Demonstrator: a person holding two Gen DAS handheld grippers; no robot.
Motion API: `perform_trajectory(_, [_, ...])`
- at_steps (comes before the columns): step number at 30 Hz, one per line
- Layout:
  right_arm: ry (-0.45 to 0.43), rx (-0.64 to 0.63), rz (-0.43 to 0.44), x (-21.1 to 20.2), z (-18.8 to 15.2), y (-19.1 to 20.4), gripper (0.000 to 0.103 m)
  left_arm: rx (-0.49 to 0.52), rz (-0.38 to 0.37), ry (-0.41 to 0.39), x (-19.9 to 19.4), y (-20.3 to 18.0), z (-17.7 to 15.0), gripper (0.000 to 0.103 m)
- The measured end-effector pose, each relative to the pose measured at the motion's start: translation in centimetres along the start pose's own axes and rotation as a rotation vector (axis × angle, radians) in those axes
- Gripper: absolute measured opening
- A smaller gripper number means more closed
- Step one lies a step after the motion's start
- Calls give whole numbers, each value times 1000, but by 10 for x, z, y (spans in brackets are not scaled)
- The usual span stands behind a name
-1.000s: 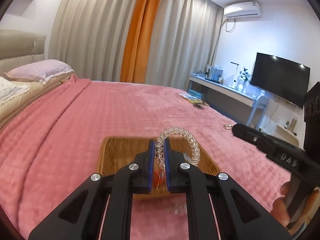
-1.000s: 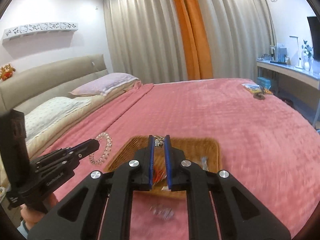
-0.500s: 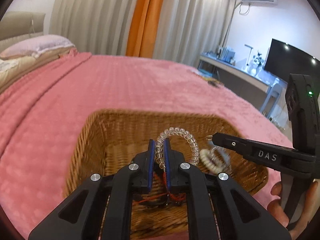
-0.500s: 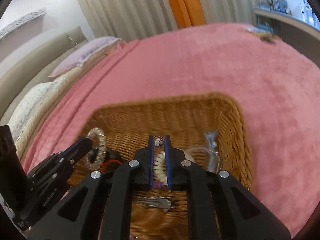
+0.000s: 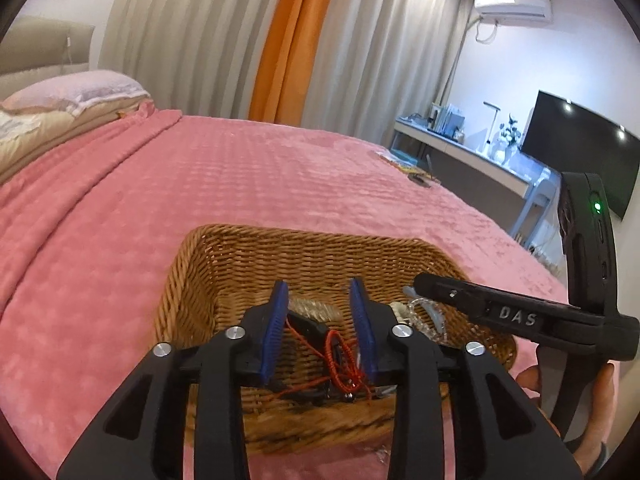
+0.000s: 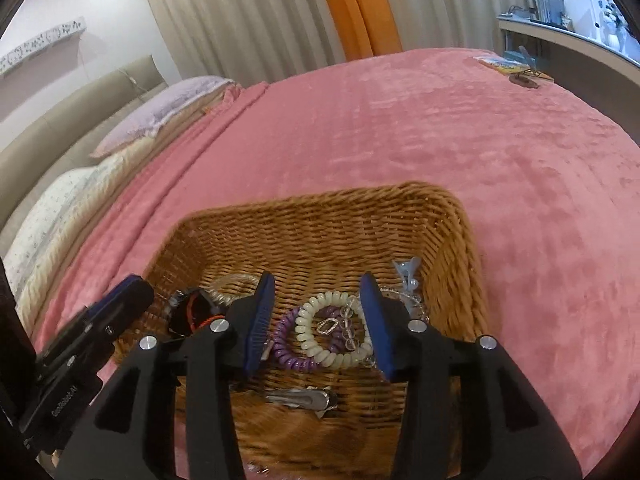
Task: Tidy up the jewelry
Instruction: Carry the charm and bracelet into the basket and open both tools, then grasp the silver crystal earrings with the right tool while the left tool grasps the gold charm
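Both my grippers have just let go over the woven wicker basket (image 6: 460, 240) on the pink bedspread (image 6: 440, 120): the left gripper (image 5: 319, 292) stands spread, its clear beaded bracelet (image 5: 316, 307) now lying on the basket floor beside a red cord (image 5: 336, 356). The right gripper (image 6: 318, 284) is spread too, a small silver chain (image 6: 344, 322) resting across the cream coil hair tie (image 6: 332, 356) and purple one (image 6: 288, 344). I judge both pieces stowed.
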State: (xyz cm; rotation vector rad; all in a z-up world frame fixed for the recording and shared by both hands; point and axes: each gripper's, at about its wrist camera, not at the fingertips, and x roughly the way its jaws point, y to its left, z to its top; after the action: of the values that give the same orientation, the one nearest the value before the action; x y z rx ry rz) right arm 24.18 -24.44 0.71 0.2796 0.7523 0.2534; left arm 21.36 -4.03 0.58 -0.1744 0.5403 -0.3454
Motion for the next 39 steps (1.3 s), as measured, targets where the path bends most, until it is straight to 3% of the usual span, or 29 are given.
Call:
perform_trajectory(1, [-7,15,20,-7,-1,0,41,-31,-8,2,-5,3,-1,44])
perform_trajectory(4, [-31,35,39,-31,-6,2,41,-91,-18,-9,-26,12,-7,44])
perform_trajectory(11, [-74,-17,72,-93,-39,33,41,-86,35,-33,-91,26,-20,48])
perform_trajectory(13, [-72,-38,84,-106,-56,44,45,-94,51,-31,-109,35,-25,48])
perform_trajectory(19, [-106,-133,23,-123,-102,71,46,-105,90,-36,-137,55,-45,48])
perform_trajectory(23, [-133,-129,-9,-113,-124,69,46,-111,86,-9,-131,62,-62,48])
perform_trajectory(27, [-96,-158,-96,-92,-130,66,46,-107,70,17,-119,64,-69,48])
perform_trajectory(33, [-36,-104,-110,-74,-124,49,46,-77,65,60,-101,57,-75,48])
perform_trajectory(36, [6,-135,-156,-59,-116,48,46,-39,86,149,-80,51,-75,48])
perform_trajectory(39, [47,-143,-141,-48,-115,45,46,-11,92,257,-56,48,-80,48])
